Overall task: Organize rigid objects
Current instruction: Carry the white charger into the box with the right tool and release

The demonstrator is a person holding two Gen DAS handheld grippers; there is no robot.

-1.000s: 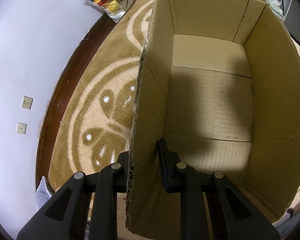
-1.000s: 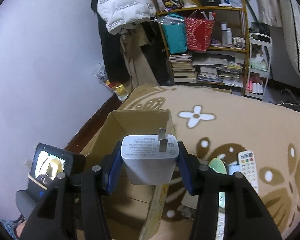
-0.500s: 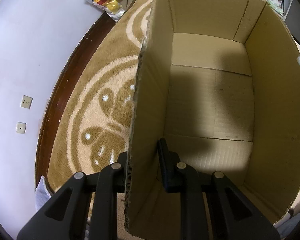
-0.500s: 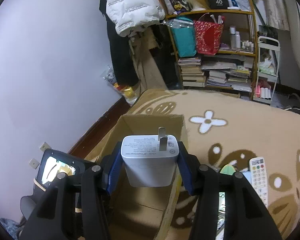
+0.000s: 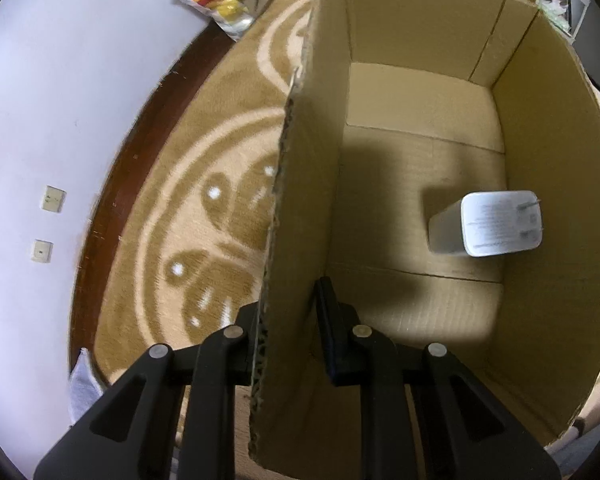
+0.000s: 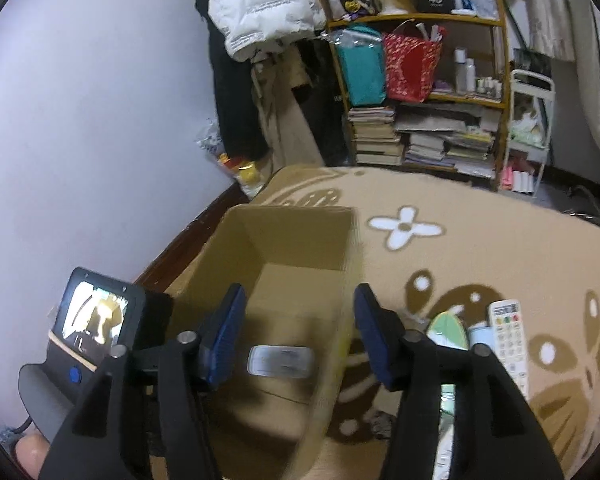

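The left gripper (image 5: 288,320) is clamped on the near wall of the box (image 5: 556,240), one finger inside and one outside, seemingly to keep it steady and upright on the rug (image 6: 480,240); the right gripper (image 6: 300,336) hangs over the box mouth, its jaws opening with nothing pressed between them; the charger (image 5: 488,224) sits inside, near the box's right wall, prongs up, blurred in the right view; beside the box, on the rug, a remote (image 6: 508,332) and other bits wait, likely next.
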